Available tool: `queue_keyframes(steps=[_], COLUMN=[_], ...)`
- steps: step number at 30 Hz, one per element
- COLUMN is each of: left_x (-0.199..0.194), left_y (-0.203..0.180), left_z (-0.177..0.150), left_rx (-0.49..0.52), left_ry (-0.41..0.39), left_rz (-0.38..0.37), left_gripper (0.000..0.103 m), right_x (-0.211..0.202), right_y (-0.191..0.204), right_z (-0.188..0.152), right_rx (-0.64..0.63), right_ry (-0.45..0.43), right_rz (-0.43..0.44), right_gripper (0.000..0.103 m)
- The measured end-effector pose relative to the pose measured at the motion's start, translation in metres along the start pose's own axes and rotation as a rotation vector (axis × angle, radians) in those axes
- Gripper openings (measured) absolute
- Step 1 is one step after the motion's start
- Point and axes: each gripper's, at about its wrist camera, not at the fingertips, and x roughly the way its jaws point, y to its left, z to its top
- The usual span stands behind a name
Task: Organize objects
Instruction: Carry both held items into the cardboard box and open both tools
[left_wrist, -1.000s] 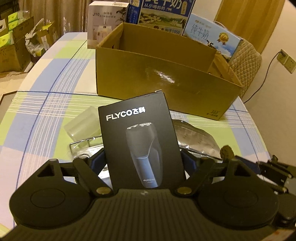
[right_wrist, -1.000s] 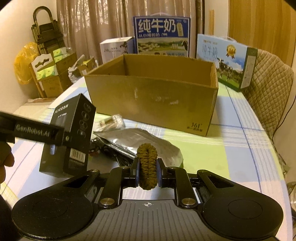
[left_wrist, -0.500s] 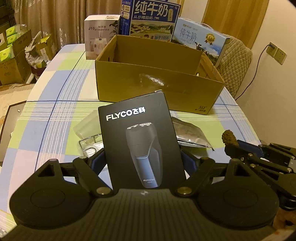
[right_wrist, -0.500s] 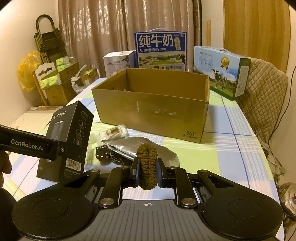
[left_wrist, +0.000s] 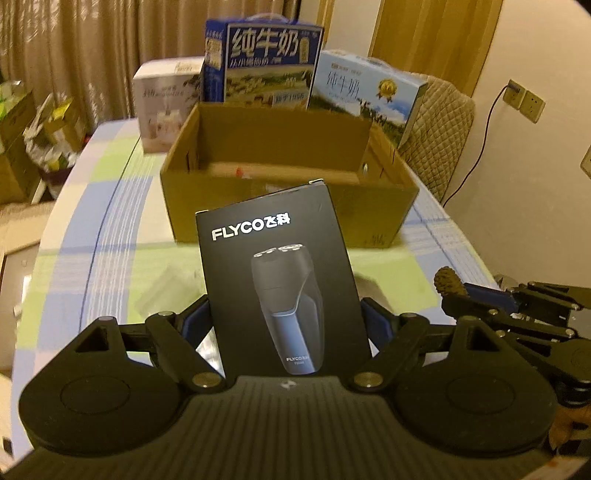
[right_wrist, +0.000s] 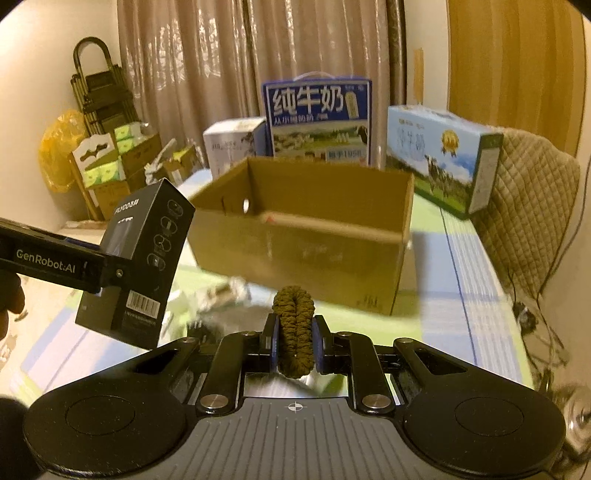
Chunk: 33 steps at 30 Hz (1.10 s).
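Between your left gripper's (left_wrist: 284, 325) fingers sits the black shaver box (left_wrist: 280, 273), upright, label facing you, both pads pressed on its side faces; in the right view it hangs clear of the table. Your right gripper (right_wrist: 294, 341) has its fingers drawn close together, clamped on a brown braided hair tie (right_wrist: 293, 325) that sticks up above the pads.

Just beyond and below your right fingertips, a silvery foil packet (right_wrist: 225, 295) and some small blurred items lie on the checked tablecloth (right_wrist: 461, 280); I cannot tell what each one is.

Ahead of both pairs of fingers stands the open cardboard box (left_wrist: 288, 199), well apart from them. Its visible floor looks nearly bare, though part of the inside is hidden by the near wall. Behind it stand two milk cartons (right_wrist: 317, 118) and a white box (left_wrist: 166, 107).

So you seem to be early on: two things are lifted and held, neither is over the cardboard box yet, and the loose items beneath your fingers are left to do.
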Motion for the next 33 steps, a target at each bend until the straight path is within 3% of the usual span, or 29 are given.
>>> queue_keyframes(steps=[9,15,26,28,33], left_x=[0.020,0.062,0.123,0.130,0.135], left_y=[0.006,0.008,0.008,0.007,0.010], left_z=[0.108,0.167,0.188,0.189,0.185], left_rx=[0.094,0.125,0.130,0.137,0.121], left_ry=[-0.060,-0.053,-0.026,-0.043,-0.044], left_rz=[0.012,0.023,0.006,-0.006,-0.009], left_gripper=[0.081,0.081,0.081,0.089,0.090], right_x=[0.051,0.090,0.125,0.127,0.129], right_y=[-0.044,-0.073,-0.094,-0.096,-0.101], right_z=[0.092,0.118,0.119,0.118,0.116], right_rx=[0.035,0.099,0.142,0.144,0.152], right_ry=[-0.014,0.020,0.043,0.043,0.044], right_rz=[-0.013,-0.012,-0.018,-0.018,-0.024], right_gripper=[0.015,0.015,0.015,0.015,0.015])
